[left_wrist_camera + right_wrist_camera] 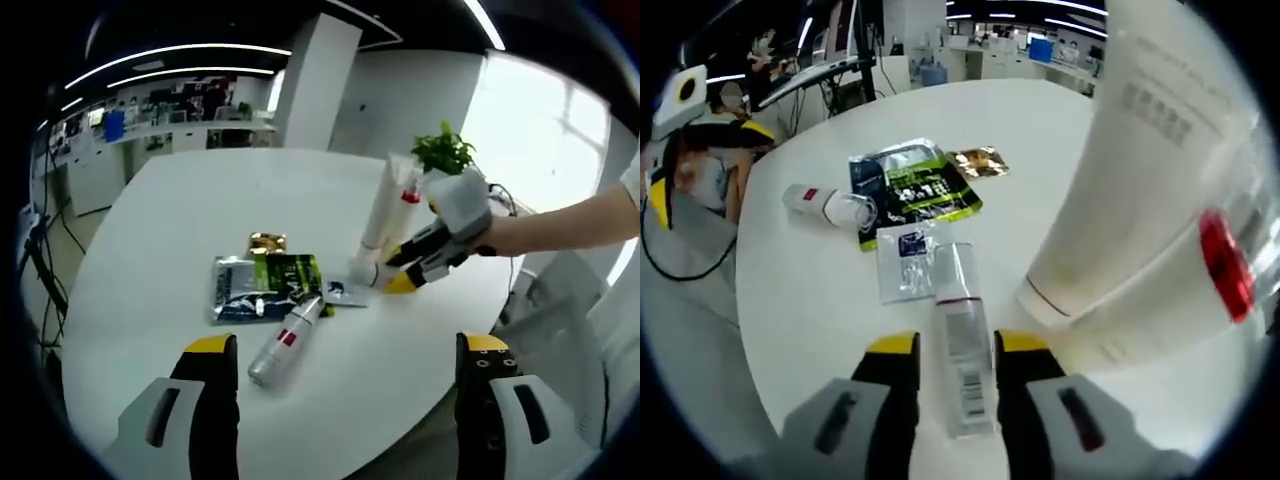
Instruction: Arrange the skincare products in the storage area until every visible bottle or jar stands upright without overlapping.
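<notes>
On the smooth white round table, the task's products cluster near the frame's centre in the left gripper view. A slim cylindrical bottle with a red label lies on its side, touching the glossy green-and-silver foil sachet; a crinkled gold packet sits just above. Two tall matte white tubes stand cap-down at right of centre. The left gripper hangs with jaws wide apart. In the right gripper view, the right gripper appears clamped on a small clear tube lying flat, below a small blue-printed sachet.
</notes>
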A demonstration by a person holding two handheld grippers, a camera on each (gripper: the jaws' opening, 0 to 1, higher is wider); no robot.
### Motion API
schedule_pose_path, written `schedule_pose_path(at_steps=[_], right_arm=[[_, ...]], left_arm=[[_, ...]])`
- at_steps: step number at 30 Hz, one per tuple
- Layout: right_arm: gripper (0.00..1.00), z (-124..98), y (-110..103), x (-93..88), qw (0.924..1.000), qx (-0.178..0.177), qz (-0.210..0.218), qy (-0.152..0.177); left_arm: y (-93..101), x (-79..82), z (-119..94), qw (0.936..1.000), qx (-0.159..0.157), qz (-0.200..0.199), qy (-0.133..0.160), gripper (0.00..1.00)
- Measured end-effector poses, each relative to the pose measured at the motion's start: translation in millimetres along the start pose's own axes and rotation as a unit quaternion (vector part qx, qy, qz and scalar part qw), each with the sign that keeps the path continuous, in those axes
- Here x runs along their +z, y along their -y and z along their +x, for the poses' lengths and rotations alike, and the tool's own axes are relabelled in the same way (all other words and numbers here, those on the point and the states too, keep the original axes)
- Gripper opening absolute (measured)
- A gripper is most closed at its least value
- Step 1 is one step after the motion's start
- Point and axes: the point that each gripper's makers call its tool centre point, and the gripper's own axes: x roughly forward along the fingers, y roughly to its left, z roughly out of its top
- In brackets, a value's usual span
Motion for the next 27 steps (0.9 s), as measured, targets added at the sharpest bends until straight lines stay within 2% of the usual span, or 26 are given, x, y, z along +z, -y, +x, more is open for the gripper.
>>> schedule_pose_path(at_steps=[7, 15, 19, 24, 27], right_arm=[[0.22, 5, 0, -3.7, 0.9998, -0.003, -0.017, -0.014], [0.21, 5, 0, -3.2, 0.9995, -0.006, -0.031, -0.008], [0.21, 4, 0, -4.4, 0.9997, -0.013, -0.015, -0.012], [0.2, 0, -7, -6.7, 0.9997, 0.001, 0.023, 0.004], [0.2, -4, -11, -8.9, 0.9996, 0.005, 0.026, 0.01]], left_arm=[[2.5, -6.0, 0, 0.9999, -0.003, 0.006, -0.011, 0.87], [3.6, -4.8, -3, 0.9999, -0.003, 0.008, -0.011, 0.86], [4.9, -2.5, -4, 0.9999, -0.003, 0.011, -0.009, 0.86], [8.0, 0.7, -6, 0.9999, -0.004, 0.016, -0.006, 0.86], [9.8, 0.3, -7, 0.9999, -0.005, 0.016, -0.005, 0.85]])
